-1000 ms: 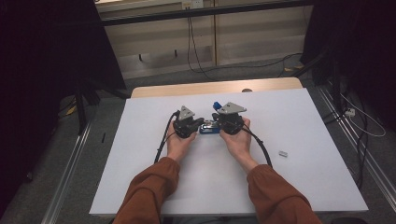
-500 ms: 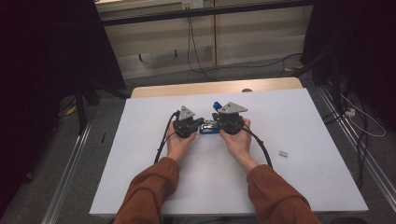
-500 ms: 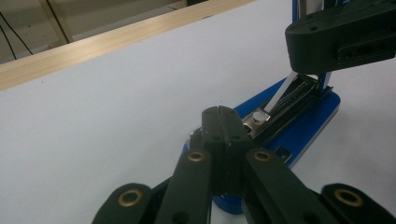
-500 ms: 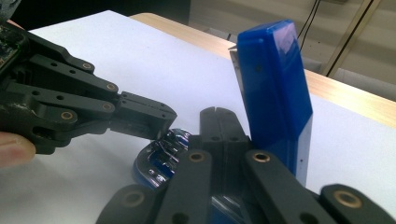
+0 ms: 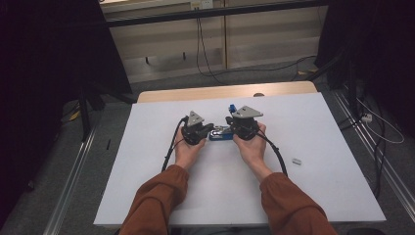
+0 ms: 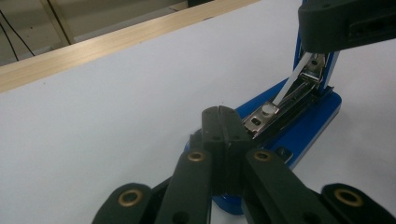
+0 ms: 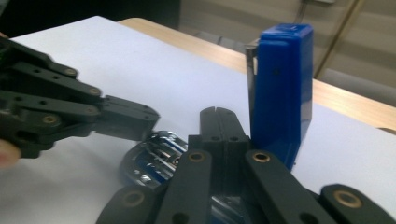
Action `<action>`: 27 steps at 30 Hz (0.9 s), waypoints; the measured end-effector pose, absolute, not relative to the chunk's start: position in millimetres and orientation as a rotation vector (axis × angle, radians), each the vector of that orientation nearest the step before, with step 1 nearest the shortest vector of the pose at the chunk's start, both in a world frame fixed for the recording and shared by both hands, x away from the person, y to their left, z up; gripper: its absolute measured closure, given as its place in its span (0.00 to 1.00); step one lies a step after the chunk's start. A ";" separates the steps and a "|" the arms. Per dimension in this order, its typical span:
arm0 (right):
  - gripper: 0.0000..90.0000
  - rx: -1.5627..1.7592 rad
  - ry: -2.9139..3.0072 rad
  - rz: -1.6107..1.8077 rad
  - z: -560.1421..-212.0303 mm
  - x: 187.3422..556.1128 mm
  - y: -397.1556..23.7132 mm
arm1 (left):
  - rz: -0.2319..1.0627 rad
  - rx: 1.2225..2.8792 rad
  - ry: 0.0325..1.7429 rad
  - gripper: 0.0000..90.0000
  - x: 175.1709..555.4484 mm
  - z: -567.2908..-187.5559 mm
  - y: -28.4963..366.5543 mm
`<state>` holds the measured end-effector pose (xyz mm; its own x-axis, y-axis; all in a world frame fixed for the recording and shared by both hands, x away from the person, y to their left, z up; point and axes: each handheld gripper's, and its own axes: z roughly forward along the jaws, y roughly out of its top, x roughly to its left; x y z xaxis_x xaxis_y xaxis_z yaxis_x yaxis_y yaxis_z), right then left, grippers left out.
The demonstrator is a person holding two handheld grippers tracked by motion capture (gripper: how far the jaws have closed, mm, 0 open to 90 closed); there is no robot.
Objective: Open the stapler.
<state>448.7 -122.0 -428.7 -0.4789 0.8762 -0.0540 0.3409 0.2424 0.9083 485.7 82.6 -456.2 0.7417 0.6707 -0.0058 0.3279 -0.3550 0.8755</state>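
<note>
- I see the blue stapler [image 5: 221, 134] on the white tabletop [image 5: 313, 186], lying between my two grippers, its lid [image 7: 280, 88] swung up.
- My left gripper [image 6: 223, 122] has its fingers fully closed, empty, over the stapler's base.
- My right gripper [image 7: 218, 122] is likewise closed on nothing; it seems to touch the lid, though I can't be sure.
- A small grey piece [image 5: 296, 160] lies well apart, to the right.

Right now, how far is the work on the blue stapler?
Done: the stapler lies on the table with its blue lid swung upright, the metal channel bare. In hand: both shut grippers, left and right, rest at it. Left, likely: loading the small staple strip lying apart.
</note>
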 end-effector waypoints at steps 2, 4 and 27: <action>1.00 1.114 1.949 1.217 -428.5 449.1 -123.2 | 0.441 1.963 0.758 1.00 485.8 -456.3 82.7; 1.00 1.117 1.947 1.213 -428.2 448.6 -124.1 | 0.443 1.965 0.759 1.00 485.6 -456.2 82.5; 1.00 1.137 1.905 1.207 -426.9 445.2 -129.0 | 0.438 1.965 0.760 1.00 485.0 -456.8 82.9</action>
